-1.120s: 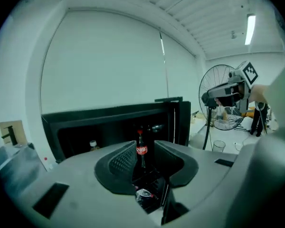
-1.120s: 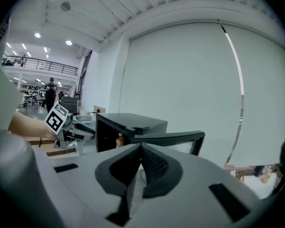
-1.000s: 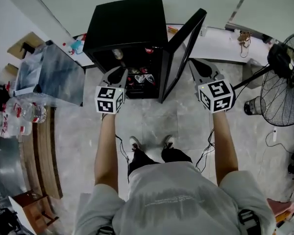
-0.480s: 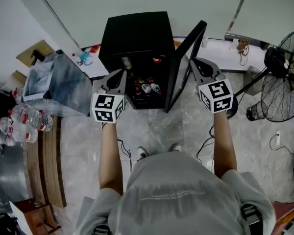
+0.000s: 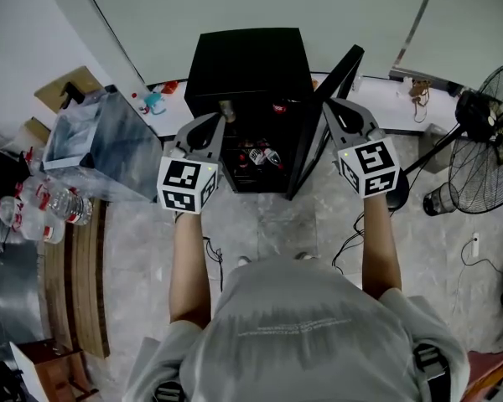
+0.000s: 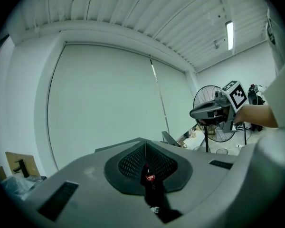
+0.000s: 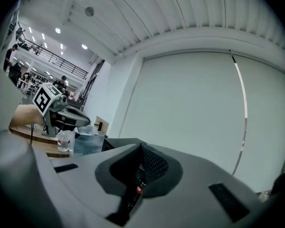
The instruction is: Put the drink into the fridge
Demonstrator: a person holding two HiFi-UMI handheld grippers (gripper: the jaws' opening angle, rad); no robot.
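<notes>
Drinks (image 5: 258, 155) inside open fridge (image 5: 250, 61) | left tool (image 5: 215, 119), right tool (image 5: 330, 105): jaws together

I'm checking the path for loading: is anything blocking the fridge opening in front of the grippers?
Nothing visible does. The fridge door stands open at the right, and the fridge faces the left gripper and right gripper with nothing between; cola bottles sit inside.
</notes>
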